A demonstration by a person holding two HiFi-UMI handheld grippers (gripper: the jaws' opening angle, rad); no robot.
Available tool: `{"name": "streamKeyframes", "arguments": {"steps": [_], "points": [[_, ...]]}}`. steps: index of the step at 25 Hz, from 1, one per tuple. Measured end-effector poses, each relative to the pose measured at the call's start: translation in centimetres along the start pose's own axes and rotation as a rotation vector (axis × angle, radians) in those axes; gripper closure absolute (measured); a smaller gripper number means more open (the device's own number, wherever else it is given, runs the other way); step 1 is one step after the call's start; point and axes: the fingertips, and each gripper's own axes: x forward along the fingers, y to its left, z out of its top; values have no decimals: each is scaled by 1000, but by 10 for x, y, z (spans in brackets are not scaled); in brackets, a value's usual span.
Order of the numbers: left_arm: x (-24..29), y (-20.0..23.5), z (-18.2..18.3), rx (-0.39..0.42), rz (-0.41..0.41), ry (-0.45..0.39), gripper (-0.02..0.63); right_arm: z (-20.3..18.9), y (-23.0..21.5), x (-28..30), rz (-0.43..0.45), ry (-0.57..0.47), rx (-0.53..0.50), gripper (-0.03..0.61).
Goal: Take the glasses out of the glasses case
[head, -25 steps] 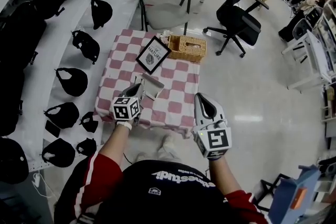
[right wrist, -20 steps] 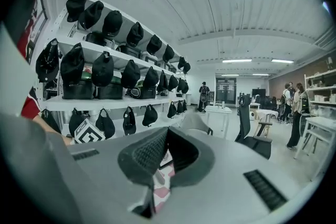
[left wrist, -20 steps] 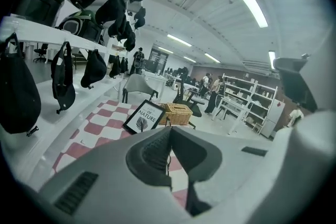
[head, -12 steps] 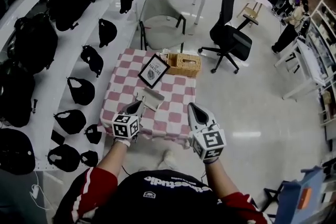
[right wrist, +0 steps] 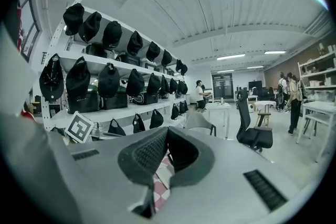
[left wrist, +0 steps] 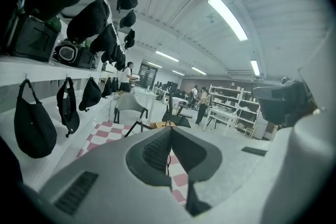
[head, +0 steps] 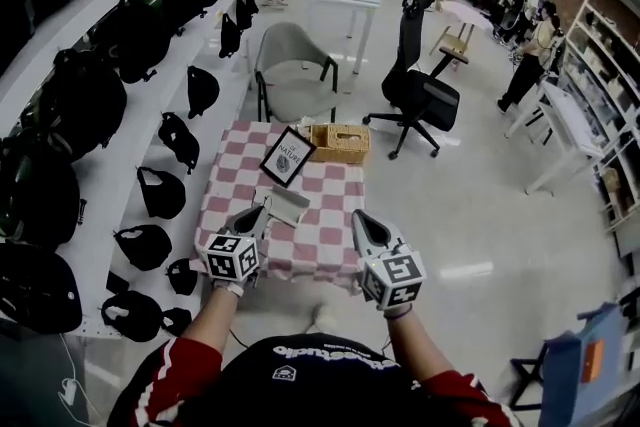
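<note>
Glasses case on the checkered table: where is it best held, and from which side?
Probably across its short width, from the person's side with the left gripper, opened first. The glasses case lies flat on the table, and that shut gripper shows closest to it.

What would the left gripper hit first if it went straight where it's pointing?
Likely the glasses case ahead on the checkered table, though height is unclear; it might pass over it.
</note>
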Motion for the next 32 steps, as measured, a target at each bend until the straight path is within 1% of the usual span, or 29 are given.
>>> {"name": "streamKeyframes", "arguments": {"steps": [8,17,22,27,32], "points": [[-41,-30,31,47,-90,-63,606,3,27,-23,-26,-20,19,583],[-85,-56,68,79,-172,-139,606,23,43,-49,-73,-70,23,583],[-109,-63,92,95,-191,-191,606,40,48,-64,-106,-123,20,583],[-132,-66,112,124,-191,-244,606,51,47,-76,-146,-180,24,583],[-147,-63,126,130,-179,-289,606,55,50,-79,-160,-195,14,584]]}}
